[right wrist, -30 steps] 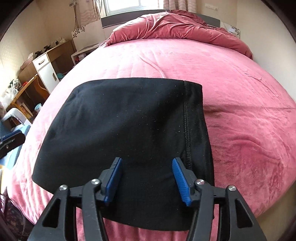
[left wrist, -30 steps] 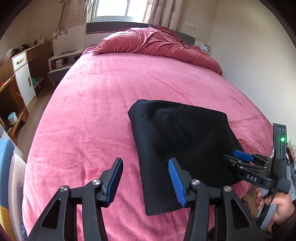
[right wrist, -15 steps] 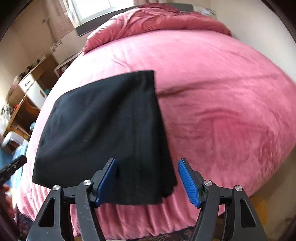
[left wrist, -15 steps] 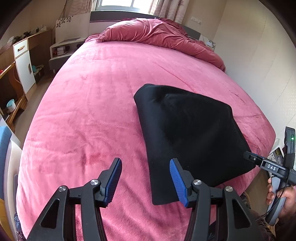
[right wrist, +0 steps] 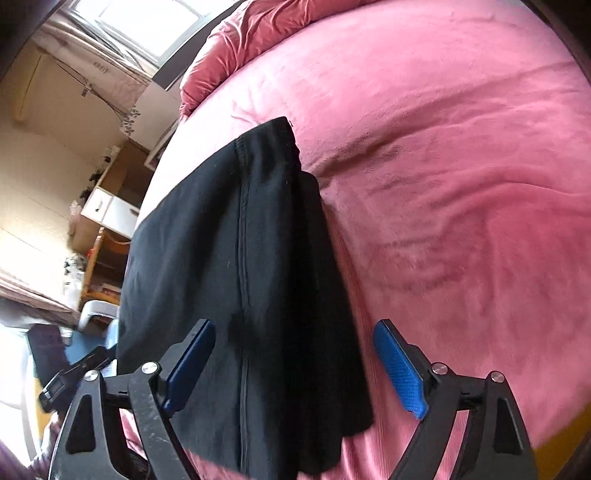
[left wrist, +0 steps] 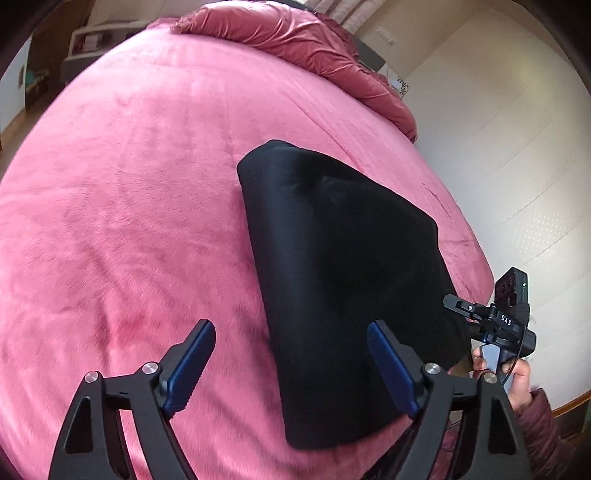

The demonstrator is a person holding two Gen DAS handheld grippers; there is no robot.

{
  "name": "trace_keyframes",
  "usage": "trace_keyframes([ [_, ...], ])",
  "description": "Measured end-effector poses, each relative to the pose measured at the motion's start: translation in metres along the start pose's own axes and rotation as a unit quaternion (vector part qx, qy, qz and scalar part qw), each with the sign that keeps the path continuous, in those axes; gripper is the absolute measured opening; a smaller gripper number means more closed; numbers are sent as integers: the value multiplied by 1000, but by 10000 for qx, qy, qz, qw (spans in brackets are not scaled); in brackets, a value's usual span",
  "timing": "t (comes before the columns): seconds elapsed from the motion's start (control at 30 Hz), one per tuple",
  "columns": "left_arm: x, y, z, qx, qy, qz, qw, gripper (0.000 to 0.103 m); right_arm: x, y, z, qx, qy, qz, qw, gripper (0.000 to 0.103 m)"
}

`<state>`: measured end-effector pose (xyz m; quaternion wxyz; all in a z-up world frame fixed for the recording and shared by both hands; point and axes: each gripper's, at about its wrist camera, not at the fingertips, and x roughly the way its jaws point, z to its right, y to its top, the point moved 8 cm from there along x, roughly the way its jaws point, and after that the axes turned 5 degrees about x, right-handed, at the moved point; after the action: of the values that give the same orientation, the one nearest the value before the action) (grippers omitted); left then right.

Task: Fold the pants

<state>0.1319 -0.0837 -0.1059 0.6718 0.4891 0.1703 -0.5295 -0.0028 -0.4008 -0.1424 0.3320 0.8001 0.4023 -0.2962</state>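
Only in right view, pants [right wrist: 236, 266] seam.

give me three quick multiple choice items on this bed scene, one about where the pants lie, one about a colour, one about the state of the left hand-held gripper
1. Where do the black pants lie?
A. near the bed's foot edge
B. on the heaped duvet
C. on the floor

2. What colour is the blanket under them?
A. grey
B. pink
C. white

3. How is the left hand-held gripper?
A. clamped on the pants
C. shut and empty
B. open, gripping nothing

Answers: 1 A, the folded pants sit by the near edge, far from the duvet. 2 B, the plush cover is pink all around. 3 B, its jaws are opening, wide apart above the pants' near edge, pads pressing nothing.
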Motion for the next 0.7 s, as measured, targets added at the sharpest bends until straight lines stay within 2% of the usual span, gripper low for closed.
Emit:
trace_keyframes([
  [0.1, 16, 7, 0, -86, -69, -147, 9998, 85, 15, 9, -3, -62, 190, -201, 9996, 85],
  [0.13, 24, 9, 2, -174, -208, -221, 9994, 84, 20, 11, -4, -92, 254, -259, 9993, 82],
  [0.17, 28, 10, 2, -229, -263, -283, 9990, 84, 26, 13, -4, -123, 311, -340, 9989, 75],
  [0.2, 36, 10, 3, -300, -316, -414, 9982, 78, 29, 13, -6, -173, 372, -398, 9984, 69],
  [0.23, 42, 9, 5, -332, -390, -513, 9974, 65, 30, 13, -9, -263, 445, -434, 9977, 65],
  [0.3, 48, 7, 7, -377, -415, -578, 9968, 64, 30, 11, -16, -426, 570, -511, 9962, 51],
  [0.33, 49, 8, 9, -378, -560, -555, 9962, 55, 29, 8, -19, -477, 609, -522, 9956, 48],
  [0.37, 45, 10, 12, -327, -645, -476, 9962, 51, 28, 9, -22, -516, 659, -513, 9952, 43],
  [0.43, 34, 15, 15, -287, -816, -336, 9957, 39, 21, 10, -35, -655, 724, -428, 9943, 40],
  [0.57, 4, 39, 13, -193, -934, 96, 9954, 38, 14, 23, -76, -999, 939, -243, 9903, 39],
  [0.7, -25, 73, -5, -105, -727, 557, 9957, 38, 27, 52, -121, -1229, 1223, -138, 9848, 39],
])
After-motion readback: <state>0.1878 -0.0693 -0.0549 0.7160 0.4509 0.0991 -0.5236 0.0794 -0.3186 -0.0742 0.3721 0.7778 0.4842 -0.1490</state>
